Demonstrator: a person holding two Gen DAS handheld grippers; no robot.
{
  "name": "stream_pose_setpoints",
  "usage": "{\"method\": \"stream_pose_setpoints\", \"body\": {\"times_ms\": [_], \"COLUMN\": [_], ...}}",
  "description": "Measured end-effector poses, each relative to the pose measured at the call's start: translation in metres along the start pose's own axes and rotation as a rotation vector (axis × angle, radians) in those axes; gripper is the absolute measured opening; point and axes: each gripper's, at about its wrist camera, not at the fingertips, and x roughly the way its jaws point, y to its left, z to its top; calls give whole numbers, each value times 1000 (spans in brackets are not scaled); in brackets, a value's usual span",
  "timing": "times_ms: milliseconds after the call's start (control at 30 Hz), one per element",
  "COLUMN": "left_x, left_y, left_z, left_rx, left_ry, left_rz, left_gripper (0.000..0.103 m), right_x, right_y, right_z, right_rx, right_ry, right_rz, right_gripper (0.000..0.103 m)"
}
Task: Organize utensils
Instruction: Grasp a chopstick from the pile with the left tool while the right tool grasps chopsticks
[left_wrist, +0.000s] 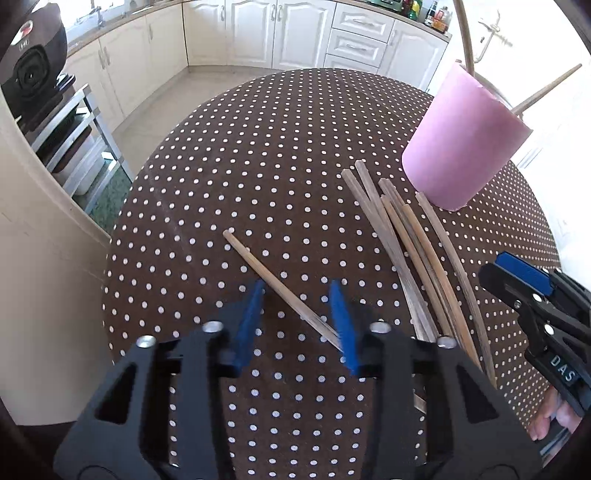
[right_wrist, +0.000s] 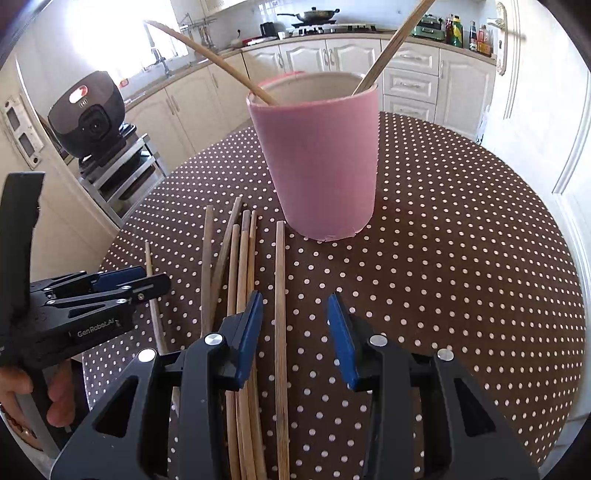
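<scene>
A pink cup (right_wrist: 321, 162) stands on the polka-dot table (right_wrist: 461, 240) and holds two wooden chopsticks (right_wrist: 207, 55). It also shows in the left wrist view (left_wrist: 465, 144). Several wooden chopsticks (right_wrist: 240, 280) lie in a loose bundle in front of it, also seen in the left wrist view (left_wrist: 413, 254). One chopstick (left_wrist: 280, 291) lies apart to the left, between my open left gripper's (left_wrist: 299, 295) fingers. My right gripper (right_wrist: 295, 306) is open over one chopstick (right_wrist: 280, 314) at the bundle's right edge. Each gripper shows in the other's view: the right gripper (left_wrist: 517, 280) and the left gripper (right_wrist: 122, 284).
A black appliance (right_wrist: 88, 114) sits on a metal rack (right_wrist: 122, 173) left of the table. Cream kitchen cabinets (left_wrist: 266, 33) line the back wall. Bottles (right_wrist: 469, 33) and a wok (right_wrist: 314, 14) stand on the counter. The table edge curves away on all sides.
</scene>
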Motion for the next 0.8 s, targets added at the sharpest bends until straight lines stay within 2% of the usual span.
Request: {"method": "stream_pose_setpoints", "body": {"times_ms": [67,100,233,333,800], "left_x": [0,1,3,4,7], "left_y": [-1,-2,-5,-6,-15], "left_z": [1,1,4,7,13], "left_rx": [11,20,33,44,112], "left_ry": [-5,-8,-12,-10,58], "left_rz": [-4,1,-5,-14,-27], "left_gripper": [30,24,20,14,14], "right_x": [5,8,16,21,40], "right_y": [0,0,4,7,19], "right_z": [3,4,5,9,24], "right_rx": [3,4,-6,-17,-52], "right_ry": [18,25,44,57,119], "right_rz": [4,10,12,-1,-34], "right_gripper": [35,35,34,28,15]}}
